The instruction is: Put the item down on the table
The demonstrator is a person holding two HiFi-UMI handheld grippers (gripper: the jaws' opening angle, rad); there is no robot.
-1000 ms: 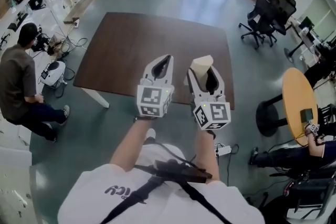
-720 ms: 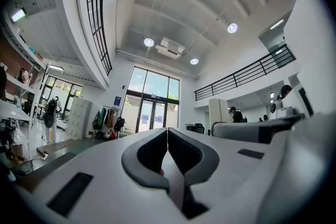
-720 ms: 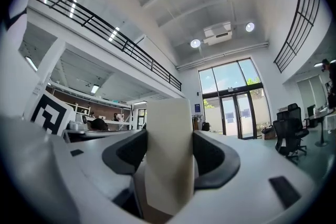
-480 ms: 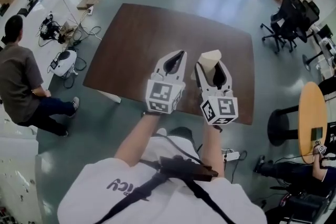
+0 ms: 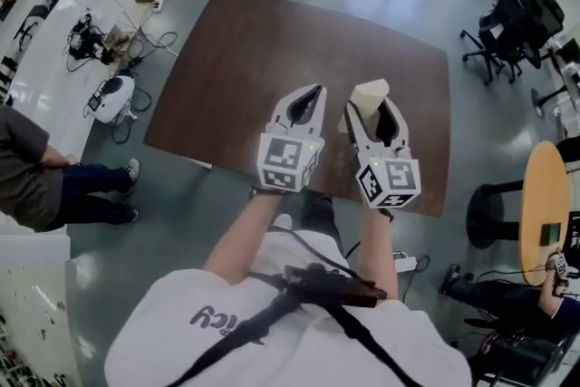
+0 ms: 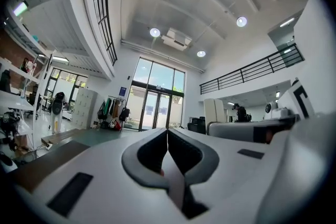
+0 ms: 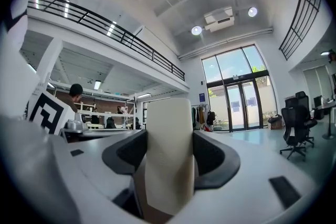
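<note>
A cream, cardboard-like block (image 5: 371, 94) stands out of my right gripper (image 5: 374, 109), whose jaws are shut on it; it fills the gap between the pads in the right gripper view as the block (image 7: 169, 149). My left gripper (image 5: 308, 101) is held beside it, jaws shut together with nothing between them, as the left gripper (image 6: 168, 139) shows in its own view. Both grippers are raised over the near edge of the dark brown table (image 5: 254, 50), pointing up and away.
A person's legs (image 5: 82, 186) are at the left by white benches and cables. Black office chairs (image 5: 512, 27) stand at the right, with a round wooden table (image 5: 542, 204) further right. Grey floor surrounds the brown table.
The head view has shifted, so the table sits higher and nearer the middle of the frame. Both grippers keep their pose side by side, the right still shut on the cream block.
</note>
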